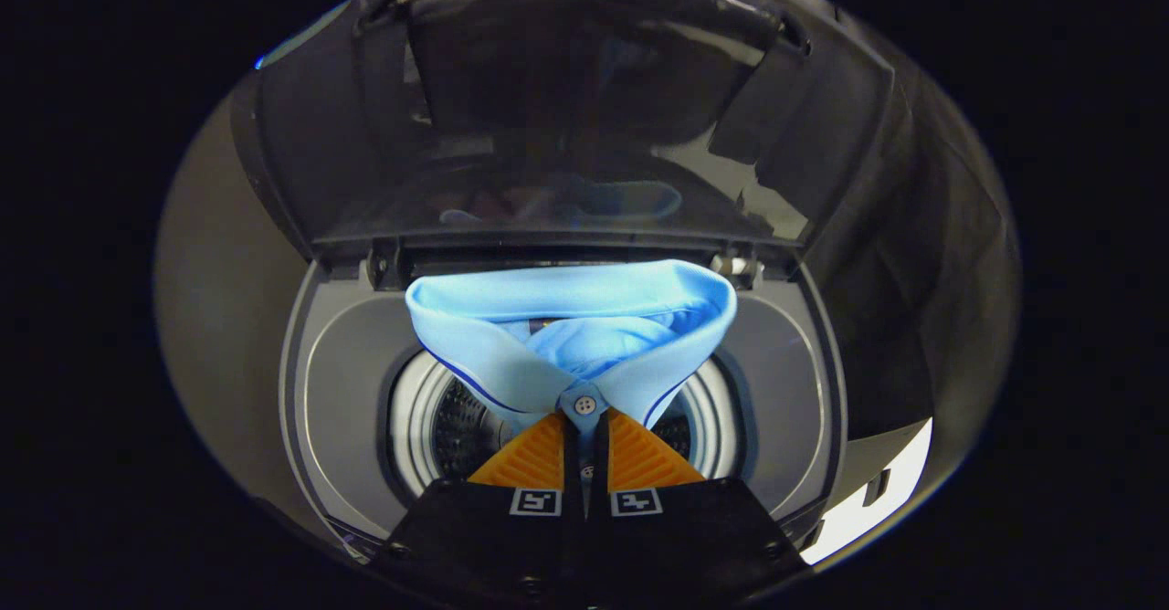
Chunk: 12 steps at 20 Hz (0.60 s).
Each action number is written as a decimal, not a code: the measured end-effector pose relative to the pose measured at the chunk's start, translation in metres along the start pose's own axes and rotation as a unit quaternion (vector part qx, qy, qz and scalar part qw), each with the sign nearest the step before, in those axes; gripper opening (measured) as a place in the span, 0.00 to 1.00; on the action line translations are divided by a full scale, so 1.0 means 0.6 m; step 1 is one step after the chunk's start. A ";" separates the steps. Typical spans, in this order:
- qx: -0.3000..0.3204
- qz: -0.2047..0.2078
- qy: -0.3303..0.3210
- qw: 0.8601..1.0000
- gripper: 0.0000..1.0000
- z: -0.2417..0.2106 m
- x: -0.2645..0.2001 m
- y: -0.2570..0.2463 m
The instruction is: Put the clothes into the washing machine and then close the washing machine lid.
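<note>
I have the gripper (584,423) pinched tight on the placket of the light blue shirt (571,322), just under its collar button, and the shirt hangs over the open drum (438,427) of the washing machine (338,363). The lid (566,108) stands raised beyond it. My worry is the collar: spread wide, it could catch on the grey rim around the drum if I let go too high or off-centre, leaving fabric draped over the edge where the lid would trap it.
</note>
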State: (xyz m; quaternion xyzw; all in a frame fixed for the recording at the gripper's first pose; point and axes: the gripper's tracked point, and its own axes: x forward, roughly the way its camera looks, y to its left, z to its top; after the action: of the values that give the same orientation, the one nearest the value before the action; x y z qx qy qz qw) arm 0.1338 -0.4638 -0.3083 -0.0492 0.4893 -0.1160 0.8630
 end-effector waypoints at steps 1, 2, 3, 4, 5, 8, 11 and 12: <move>-0.001 0.004 0.010 1.000 0.05 -0.012 0.010 0.003; -0.004 0.008 0.021 1.000 0.05 -0.021 0.021 0.008; -0.006 0.013 0.027 1.000 0.05 -0.030 0.028 0.012; -0.007 0.016 0.032 0.999 0.05 -0.036 0.034 0.015; -0.006 0.018 0.039 0.999 0.05 -0.042 0.037 0.017; 0.001 0.016 0.043 0.999 0.05 -0.046 0.043 0.014; 0.004 0.012 0.049 0.999 0.05 -0.047 0.052 0.008; 0.004 0.008 0.057 0.998 0.06 -0.053 0.054 0.004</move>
State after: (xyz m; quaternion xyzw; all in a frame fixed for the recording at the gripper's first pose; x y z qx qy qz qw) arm 0.1230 -0.4684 -0.3519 -0.0352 0.5372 -0.1139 0.8350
